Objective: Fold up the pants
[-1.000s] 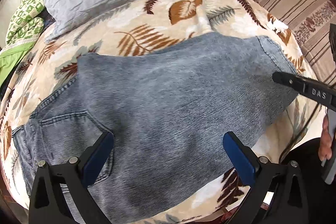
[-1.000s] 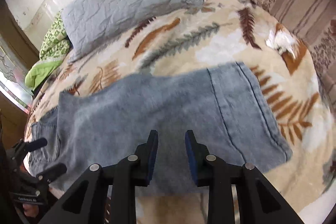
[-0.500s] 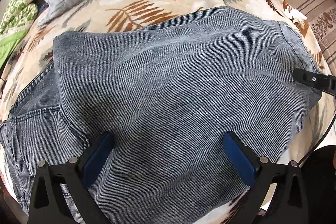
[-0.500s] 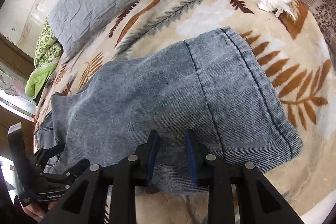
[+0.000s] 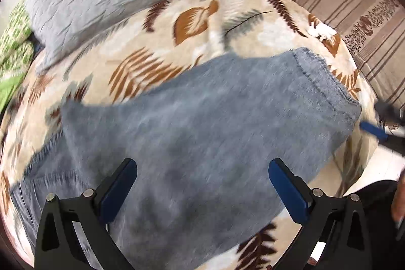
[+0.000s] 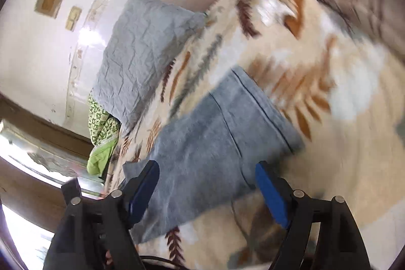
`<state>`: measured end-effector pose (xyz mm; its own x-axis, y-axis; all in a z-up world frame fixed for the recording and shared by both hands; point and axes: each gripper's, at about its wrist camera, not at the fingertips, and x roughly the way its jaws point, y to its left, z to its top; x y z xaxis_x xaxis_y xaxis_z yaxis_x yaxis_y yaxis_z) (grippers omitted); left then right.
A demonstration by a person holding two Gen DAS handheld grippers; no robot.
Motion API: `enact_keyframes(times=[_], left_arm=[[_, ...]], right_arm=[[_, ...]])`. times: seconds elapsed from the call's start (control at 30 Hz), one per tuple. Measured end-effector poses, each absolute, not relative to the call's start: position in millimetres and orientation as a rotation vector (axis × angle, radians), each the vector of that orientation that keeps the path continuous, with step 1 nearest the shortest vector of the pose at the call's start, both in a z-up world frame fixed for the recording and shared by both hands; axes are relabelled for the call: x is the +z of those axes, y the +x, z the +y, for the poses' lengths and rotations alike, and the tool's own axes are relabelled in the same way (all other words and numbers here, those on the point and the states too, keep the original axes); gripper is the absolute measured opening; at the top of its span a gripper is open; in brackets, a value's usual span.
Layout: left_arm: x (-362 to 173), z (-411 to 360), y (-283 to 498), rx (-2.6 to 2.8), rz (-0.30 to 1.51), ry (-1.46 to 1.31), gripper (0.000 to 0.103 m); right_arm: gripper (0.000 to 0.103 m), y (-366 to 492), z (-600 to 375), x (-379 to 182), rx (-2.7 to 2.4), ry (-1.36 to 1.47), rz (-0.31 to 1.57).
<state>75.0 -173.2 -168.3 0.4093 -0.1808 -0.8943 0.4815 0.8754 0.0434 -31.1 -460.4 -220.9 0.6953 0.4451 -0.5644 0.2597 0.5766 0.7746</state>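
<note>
Pants [image 5: 210,128] are laid folded across the middle of the left view, on the leaf-print bed [image 5: 192,24]; waistband and pocket at lower left, hem at right. In the right view the pants [image 6: 215,151] sit centre to lower left, hem toward the right.

Left claw [image 5: 202,187] is spread wide above the denim, nothing gripped. Right claw [image 6: 207,190] is wide too, nothing seen pressed between the pads; its jaws have just been opening, with denim edge below them but not clamped.

Risks, as judged: the released layer could slip or spring back, so the edges would be left misaligned; a low pad could snag the top layer and drag the fold open; both views are blurred, so a regrasp could be misplaced.

Versus earlier frames: right jaws were narrow, now wide. Right view has been rolled, with wall and pillow [image 6: 146,52] now shown at upper left. In the left view the pants appear smaller than half a second ago.
</note>
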Motion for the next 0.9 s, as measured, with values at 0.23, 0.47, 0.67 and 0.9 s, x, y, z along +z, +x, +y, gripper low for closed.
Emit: enact_keyframes(times=[0.23,0.47,0.67,0.9], left_arm=[[-164.0,-244.8,113.0,-0.503,1.004,0.424,0.103],[-176.1,-302.7,147.0,-0.664,0.987,0.530,0.103],[-208.3,-334.0,172.7,-0.783,1.052,0.579,0.103],[-220.8,-338.8,167.3,-0.954,1.066,0.505,0.054]], right_arm=[[0.081,-52.2,-471.3,-251.4,0.119,1.171,0.836],[0.074,-33.4,-475.0,-271.3,0.083,1.248,0.836],[0.064,-25.4,-473.0,-275.5,0.041,1.234,0.800],[0.024,-13.0,-474.5,-280.4,0.028,1.212,0.800]])
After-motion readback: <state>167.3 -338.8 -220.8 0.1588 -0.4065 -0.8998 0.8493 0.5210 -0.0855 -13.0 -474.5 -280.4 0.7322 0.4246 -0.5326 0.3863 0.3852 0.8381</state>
